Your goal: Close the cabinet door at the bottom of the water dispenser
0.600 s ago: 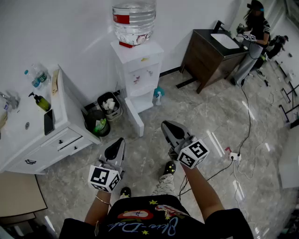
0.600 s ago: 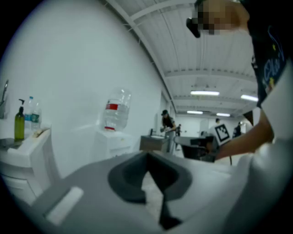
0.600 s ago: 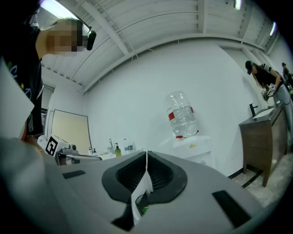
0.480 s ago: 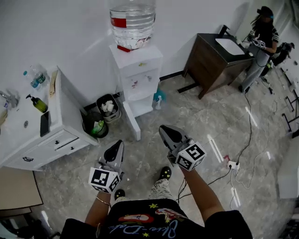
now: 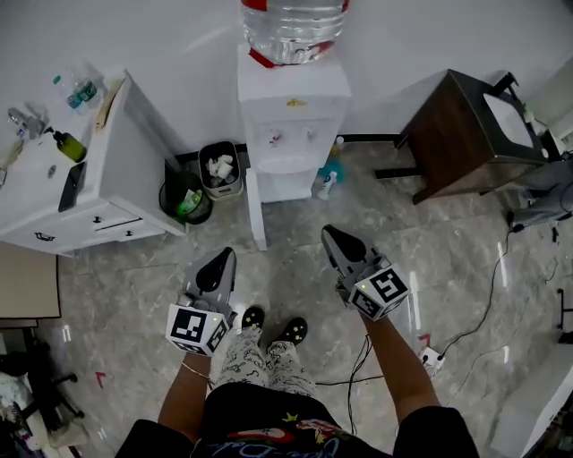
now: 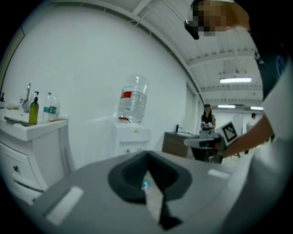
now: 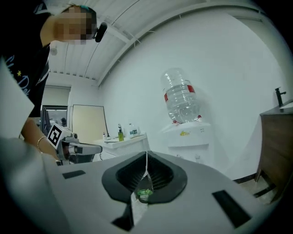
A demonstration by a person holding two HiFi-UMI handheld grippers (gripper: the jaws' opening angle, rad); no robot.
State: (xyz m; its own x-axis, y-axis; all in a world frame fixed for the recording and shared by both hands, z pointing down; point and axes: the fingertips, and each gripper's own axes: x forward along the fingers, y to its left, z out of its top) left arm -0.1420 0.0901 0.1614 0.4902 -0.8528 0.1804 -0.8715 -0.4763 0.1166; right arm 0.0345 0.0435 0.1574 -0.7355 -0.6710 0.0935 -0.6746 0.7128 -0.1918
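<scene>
The white water dispenser (image 5: 292,116) stands upright against the wall (image 5: 161,36). Its bottom cabinet door (image 5: 256,211), a narrow white panel, stands wide open, swung out over the floor (image 5: 295,268).

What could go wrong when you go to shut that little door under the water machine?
1. The door sticks straight out, and bins stand close on its left. A push the wrong way could swing it into them.
2. A hard shove might rock the dispenser and the big bottle on top.
3. A loose cable trails nearby, and a step could snag it.
</scene>
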